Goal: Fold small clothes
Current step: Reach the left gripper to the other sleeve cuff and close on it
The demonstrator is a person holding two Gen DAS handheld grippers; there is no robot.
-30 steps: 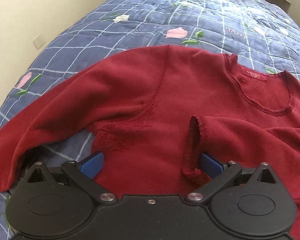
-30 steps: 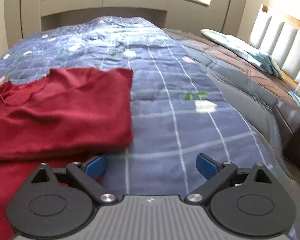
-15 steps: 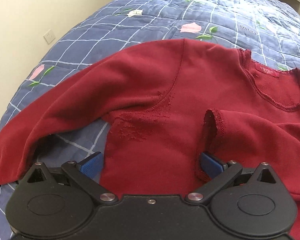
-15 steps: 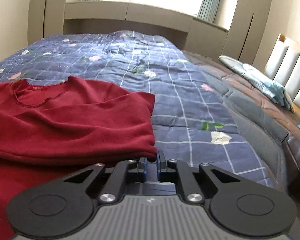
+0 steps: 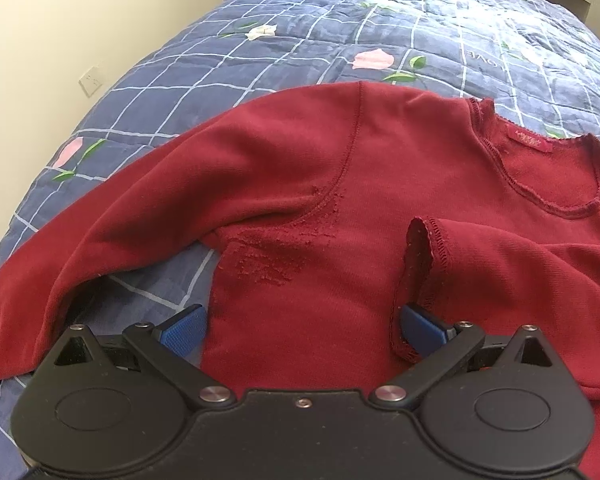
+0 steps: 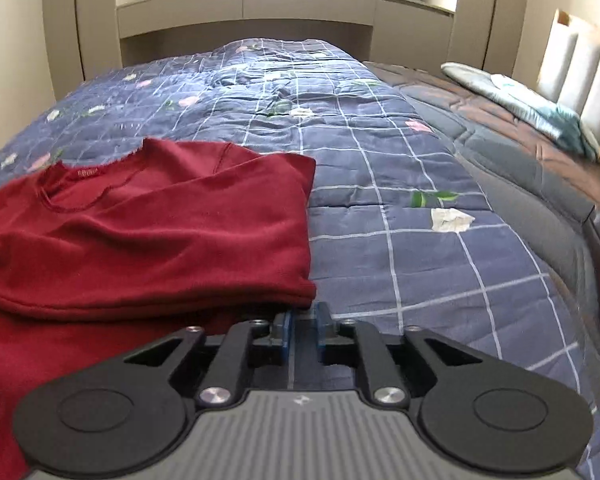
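Note:
A dark red long-sleeved sweater (image 5: 324, 184) lies on the blue checked quilt (image 5: 300, 40). Its right sleeve is folded across the chest, with the cuff (image 5: 418, 252) near my left gripper's right finger. Its other sleeve (image 5: 112, 224) stretches out to the left. My left gripper (image 5: 300, 328) is open, low over the sweater's body, its fingers astride the fabric. In the right wrist view the sweater (image 6: 160, 232) lies at the left with a folded right edge. My right gripper (image 6: 303, 320) is shut at the lower corner of that folded edge; whether fabric is pinched is hidden.
The quilt (image 6: 380, 160) covers a wide bed. A brown bedspread with a pale pillow (image 6: 520, 100) lies to the right, by a padded headboard (image 6: 580, 68). A cream wall with a socket (image 5: 90, 80) runs along the bed's left side.
My right gripper has closed from wide open to shut at the sweater's folded edge and has risen. My left gripper stayed open and drew back slightly.

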